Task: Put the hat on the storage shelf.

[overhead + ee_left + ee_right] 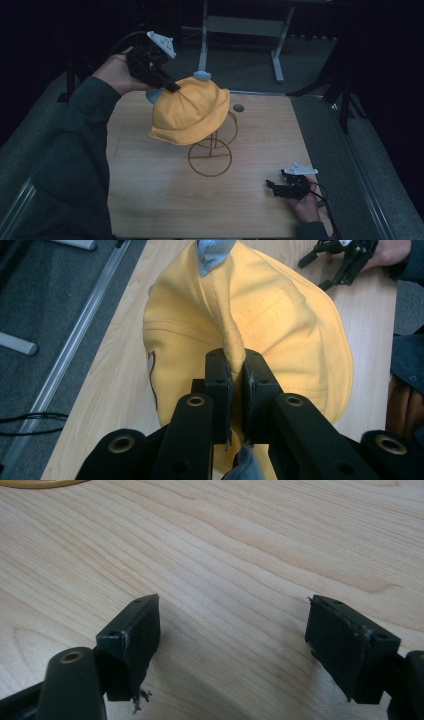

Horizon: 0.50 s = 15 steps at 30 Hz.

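Pinching a fold of the soft yellow cloth hat (192, 112) near its crown, the left gripper (170, 86) holds it over the gold wire stand (211, 156) at mid-table. Lifting it cleanly likely calls for a straight upward pull, so the brim clears the wire hoops without tipping them. The right gripper (272, 186) rests on the wooden table (150, 200), jaws wide apart and empty.

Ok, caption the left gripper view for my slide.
Left hand-held gripper pinching a fold of the yellow hat over the wooden table.
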{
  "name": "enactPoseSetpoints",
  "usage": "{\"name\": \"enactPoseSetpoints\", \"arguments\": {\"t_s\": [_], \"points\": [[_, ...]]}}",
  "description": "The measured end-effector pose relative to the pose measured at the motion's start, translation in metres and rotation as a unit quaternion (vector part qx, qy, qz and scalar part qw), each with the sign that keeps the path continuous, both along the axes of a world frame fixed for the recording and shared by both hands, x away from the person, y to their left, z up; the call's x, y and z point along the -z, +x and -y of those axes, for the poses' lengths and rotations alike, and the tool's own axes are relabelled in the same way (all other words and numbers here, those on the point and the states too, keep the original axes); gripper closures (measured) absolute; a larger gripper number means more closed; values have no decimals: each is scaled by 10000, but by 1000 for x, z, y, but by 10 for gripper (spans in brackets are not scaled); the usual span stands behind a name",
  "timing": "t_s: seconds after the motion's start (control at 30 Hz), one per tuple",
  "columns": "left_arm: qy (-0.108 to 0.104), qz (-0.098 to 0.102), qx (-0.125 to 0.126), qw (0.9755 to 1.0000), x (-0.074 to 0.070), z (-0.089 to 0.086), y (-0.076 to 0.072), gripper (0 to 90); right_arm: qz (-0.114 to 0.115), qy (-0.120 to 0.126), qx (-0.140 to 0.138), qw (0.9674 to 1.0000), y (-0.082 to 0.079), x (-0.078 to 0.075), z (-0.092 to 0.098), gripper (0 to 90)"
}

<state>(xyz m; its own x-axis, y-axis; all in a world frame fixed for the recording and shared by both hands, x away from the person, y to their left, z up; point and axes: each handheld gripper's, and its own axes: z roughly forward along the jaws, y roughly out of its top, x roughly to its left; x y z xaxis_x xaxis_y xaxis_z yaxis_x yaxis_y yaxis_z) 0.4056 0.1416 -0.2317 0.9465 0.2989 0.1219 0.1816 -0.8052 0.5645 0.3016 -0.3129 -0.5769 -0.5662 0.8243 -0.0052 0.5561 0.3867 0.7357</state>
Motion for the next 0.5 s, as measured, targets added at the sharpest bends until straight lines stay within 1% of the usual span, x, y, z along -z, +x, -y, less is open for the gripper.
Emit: {"name": "enactPoseSetpoints", "arguments": {"t_s": [0.2, 0.37, 0.5], "points": [[42, -28, 28, 10000, 3, 8, 3, 836, 2, -5, -3, 10000, 0, 0, 0, 218], [86, 47, 72, 9999, 1, 19, 2, 834, 2, -5, -3, 10000, 0, 0, 0, 218], [77, 40, 128, 9999, 2, 29, 3, 833, 0, -4, -4, 10000, 0, 0, 0, 218]]}}
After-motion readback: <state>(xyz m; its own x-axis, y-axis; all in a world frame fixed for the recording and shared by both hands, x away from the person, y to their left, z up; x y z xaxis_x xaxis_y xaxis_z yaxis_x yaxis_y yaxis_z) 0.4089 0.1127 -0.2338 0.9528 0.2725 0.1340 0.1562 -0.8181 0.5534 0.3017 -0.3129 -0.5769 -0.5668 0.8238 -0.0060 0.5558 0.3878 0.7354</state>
